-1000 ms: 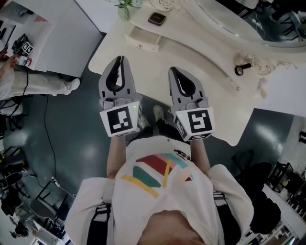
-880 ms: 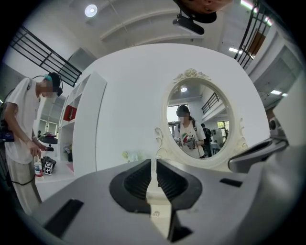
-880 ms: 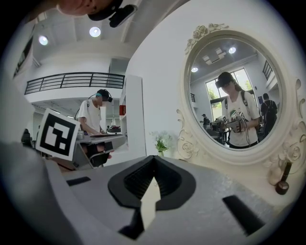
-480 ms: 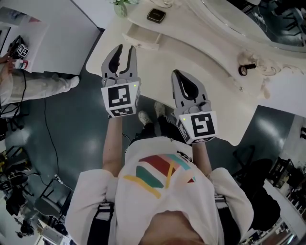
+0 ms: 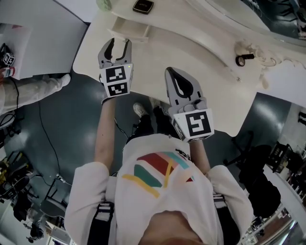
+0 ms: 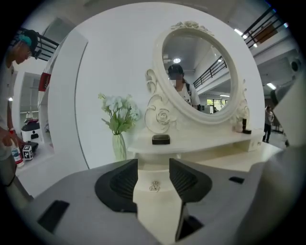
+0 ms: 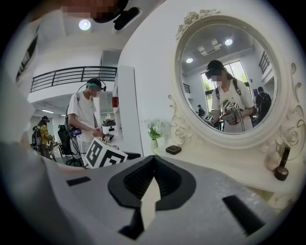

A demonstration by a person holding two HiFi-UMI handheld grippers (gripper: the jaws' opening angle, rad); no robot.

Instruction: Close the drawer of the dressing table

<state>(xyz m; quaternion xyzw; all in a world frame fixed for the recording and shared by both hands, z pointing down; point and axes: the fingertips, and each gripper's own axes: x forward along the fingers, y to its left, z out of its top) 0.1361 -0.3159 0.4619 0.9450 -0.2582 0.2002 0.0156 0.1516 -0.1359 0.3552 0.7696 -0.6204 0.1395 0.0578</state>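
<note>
The cream dressing table [image 5: 201, 95] has a small drawer [image 5: 129, 29] pulled out at its left end. Its front [image 6: 154, 206] carries a small metal knob [image 6: 154, 186]. My left gripper [image 5: 116, 43] points at that front, and its jaws have just been opening. They stand wide apart [image 6: 153, 162], with the knob showing in the gap just ahead of the tips and nothing pressed by the pads. My right gripper [image 5: 171, 72] hovers over the tabletop, shut and empty [image 7: 154, 160].
A black box [image 5: 143, 5] lies on the raised shelf behind the drawer, beside a vase of flowers [image 6: 119, 143]. The oval mirror [image 6: 198, 72] stands at the back, and a small black item [image 5: 240, 60] sits to the right. A person [image 5: 28, 88] stands at the left.
My left gripper has moved forward and down towards the drawer, and its jaws have gone from shut to wide open. The right gripper has sunk slightly and stays shut.
</note>
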